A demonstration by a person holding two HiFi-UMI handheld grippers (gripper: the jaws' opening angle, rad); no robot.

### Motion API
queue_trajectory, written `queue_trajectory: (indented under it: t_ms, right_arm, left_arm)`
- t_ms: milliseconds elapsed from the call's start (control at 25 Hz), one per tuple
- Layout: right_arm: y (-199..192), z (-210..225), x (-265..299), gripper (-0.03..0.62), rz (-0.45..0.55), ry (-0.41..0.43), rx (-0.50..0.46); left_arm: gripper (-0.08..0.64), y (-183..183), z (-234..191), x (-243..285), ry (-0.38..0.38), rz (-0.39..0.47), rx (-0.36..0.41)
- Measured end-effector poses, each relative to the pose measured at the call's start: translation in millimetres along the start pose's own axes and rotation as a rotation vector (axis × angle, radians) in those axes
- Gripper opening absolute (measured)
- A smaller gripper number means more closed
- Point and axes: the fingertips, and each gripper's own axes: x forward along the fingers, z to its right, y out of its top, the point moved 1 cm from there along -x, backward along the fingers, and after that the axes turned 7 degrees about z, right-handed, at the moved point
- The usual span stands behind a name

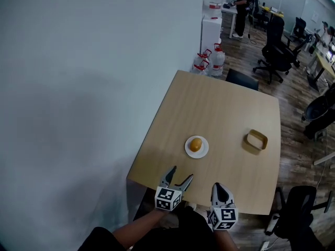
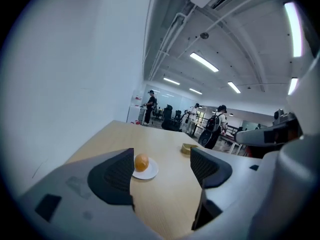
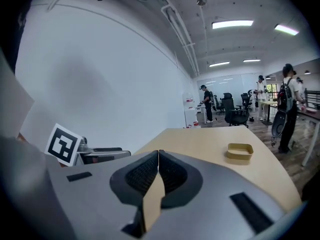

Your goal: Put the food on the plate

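Observation:
An orange round piece of food (image 1: 195, 144) (image 2: 141, 162) sits on a small white plate (image 1: 203, 152) (image 2: 151, 171) near the middle of the light wood table (image 1: 220, 109). My left gripper (image 1: 180, 178) (image 2: 161, 171) hangs open over the table's near edge, short of the plate, with nothing between its jaws. Just to its right my right gripper (image 1: 219, 187) (image 3: 158, 170) is shut and empty, also at the near edge. In the right gripper view the left gripper's marker cube (image 3: 64, 144) shows at the left.
A tan rectangular tray (image 1: 257, 140) (image 2: 189, 147) (image 3: 239, 151) lies right of the plate. A white wall (image 1: 78, 88) runs along the table's left side. Water jugs (image 1: 210, 60) and office chairs (image 1: 276, 48) stand beyond the far edge; people stand farther off.

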Motion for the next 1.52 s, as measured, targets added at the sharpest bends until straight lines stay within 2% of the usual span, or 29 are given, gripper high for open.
queue_trajectory:
  t_ms: [200,360,480,520,600,720,800,1040,1520]
  right_arm:
    - [-2.6,-17.8,-30.6,0.061,0.031,-0.045,-0.007]
    - [3.1,-29.4,-69.6,0.061,0.112,-0.103,0.019]
    - [3.6,-41.9,-93.4,0.061,0.151,-0.122,0.019]
    - [3.3,-46.8,-99.9,0.061,0.165,-0.127,0.014]
    - [0.2,-57.3,-113.5,0.061,0.186,-0.133,-0.003]
    - [-7.3,-67.6,-130.4,0.061,0.192,-0.131,-0.020]
    - [-10.5,-72.7,-136.2,0.061,0.191,-0.130,-0.036]
    - [-16.2,-81.2,-153.2,0.061,0.199,-0.152,-0.097]
    - [-15.5,-80.3,-164.0,0.060,0.197,-0.165,-0.130]
  left_arm:
    - [0.345,18.4,27.9,-54.4,-0.069,0.083,-0.037]
    - [0.334,26.7,51.2,-103.8,-0.109,0.144,-0.066]
    - [0.326,32.6,63.2,-136.5,-0.108,0.166,-0.008]
    - [0.293,34.5,65.9,-146.4,-0.102,0.169,0.031]
    - [0.158,36.4,70.7,-166.2,-0.096,0.179,0.078]
    - [0.105,37.6,73.0,-188.3,-0.085,0.207,0.079]
    - [0.035,38.1,66.3,-196.8,-0.063,0.221,0.075]
    - [0.026,28.4,49.4,-210.8,-0.036,0.203,0.045]
    - [0.026,29.3,54.0,-214.9,-0.058,0.203,0.050]
